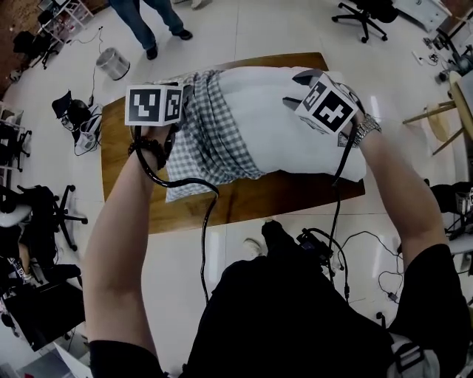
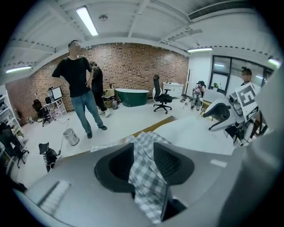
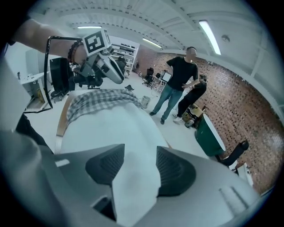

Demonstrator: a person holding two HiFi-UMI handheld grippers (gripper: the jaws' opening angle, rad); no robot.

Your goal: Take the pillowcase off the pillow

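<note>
A white pillow (image 1: 295, 140) lies on a wooden table (image 1: 259, 196), with a grey checked pillowcase (image 1: 214, 140) bunched over its left end. My left gripper (image 1: 183, 105) is at the top left of the pillowcase. In the left gripper view its jaws (image 2: 143, 153) stand apart, and a loose fold of the checked cloth (image 2: 146, 177) hangs between them. My right gripper (image 1: 295, 88) is at the pillow's bare far right end. In the right gripper view its jaws (image 3: 140, 162) stand open around a ridge of the white pillow (image 3: 111, 128).
Two people stand beyond the table (image 2: 82, 88). A metal bin (image 1: 113, 63) is on the floor at the far left. Office chairs (image 1: 362, 15), cables and a green tub (image 3: 211, 137) ring the table. Its near edge runs just in front of my body.
</note>
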